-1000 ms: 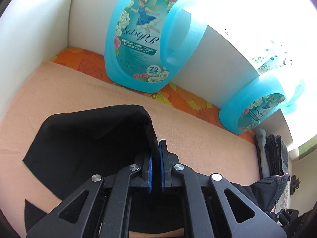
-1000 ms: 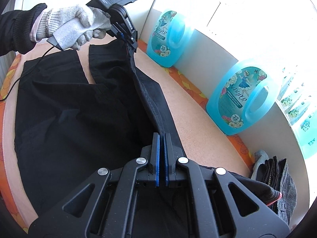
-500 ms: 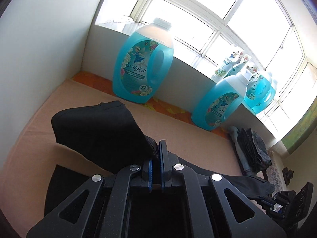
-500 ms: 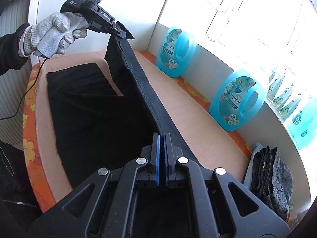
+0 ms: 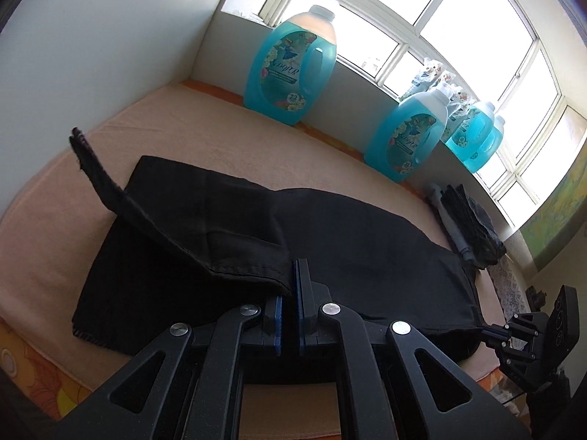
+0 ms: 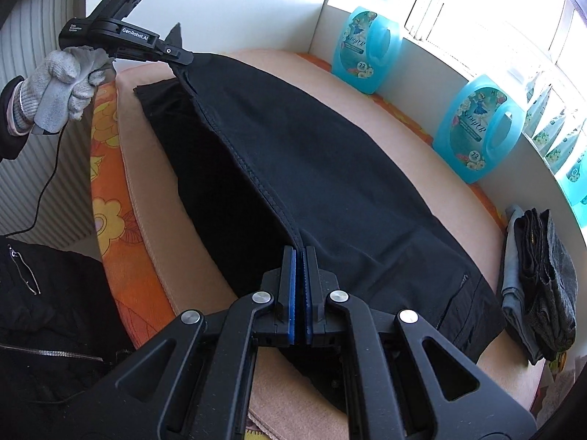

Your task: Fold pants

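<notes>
1 pair black pants flat on peach worktop, near edge lifted. 2 grippers: left gripper jaws closed on hem far-left, right gripper jaws closed on seam near. 2 blue detergent jugs far right, more behind; 1 folded clothes stack.

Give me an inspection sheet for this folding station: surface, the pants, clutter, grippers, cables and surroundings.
Surface: peach towel over an orange flowered cloth.
Job's things: black pants, one edge lifted taut between both grippers, the rest lying flat.
Clutter: folded dark clothes at the towel's end; blue detergent jugs along the wall.
Grippers: left gripper shut on the pants' far end, held by a gloved hand; right gripper shut on the near end.
Cables: black cable hanging from the left hand.
Surroundings: window, white wall, radiator.
</notes>
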Tool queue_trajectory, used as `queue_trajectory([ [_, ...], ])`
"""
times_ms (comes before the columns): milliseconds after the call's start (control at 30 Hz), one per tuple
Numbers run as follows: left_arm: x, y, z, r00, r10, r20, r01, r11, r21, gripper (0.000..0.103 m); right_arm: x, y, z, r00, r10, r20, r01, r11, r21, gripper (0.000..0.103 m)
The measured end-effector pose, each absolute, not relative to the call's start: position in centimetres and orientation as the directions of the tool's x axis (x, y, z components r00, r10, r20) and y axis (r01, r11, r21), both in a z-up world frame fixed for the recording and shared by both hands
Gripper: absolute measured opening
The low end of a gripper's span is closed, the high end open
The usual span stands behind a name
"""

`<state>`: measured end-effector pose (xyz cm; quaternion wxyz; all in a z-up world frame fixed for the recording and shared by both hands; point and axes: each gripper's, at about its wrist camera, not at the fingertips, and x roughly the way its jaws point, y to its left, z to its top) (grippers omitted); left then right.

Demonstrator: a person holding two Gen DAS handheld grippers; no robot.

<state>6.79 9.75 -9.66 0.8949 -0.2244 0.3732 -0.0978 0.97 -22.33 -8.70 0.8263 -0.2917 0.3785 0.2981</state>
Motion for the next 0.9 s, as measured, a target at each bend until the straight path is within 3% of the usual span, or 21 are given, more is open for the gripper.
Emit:
queue_trajectory([
  [167,6.0,10.0,-13.3,0.654,-0.383,-0.653,-0.019,0.854,-0.519,0.005,0.5,-22.2,-11.3,0.496,0.234,-0.836,-0.719,0.65,-0.245,0.004],
  [467,3.9,13.4,-13.4,0.707,-0.34,-0.62,-0.091,0.826,-0.557,0.021,0.7,-21.9,-11.7,0.49,0.205,-0.848,-0.709,0.659,-0.25,0.004],
  [767,1.1,17.9,-13.3,0.733,-0.22,-0.644,-0.22,0.819,-0.53,0.021,0.5,-21.5,-11.9,0.496,0.192,-0.847,-0.699,0.668,-0.257,0.004],
  [900,0.4,17.7,-11.7,0.759,-0.185,-0.624,-0.198,0.847,-0.493,0.021,0.3,-21.9,-11.5,0.511,0.199,-0.836,-0.686,0.68,-0.258,0.004],
])
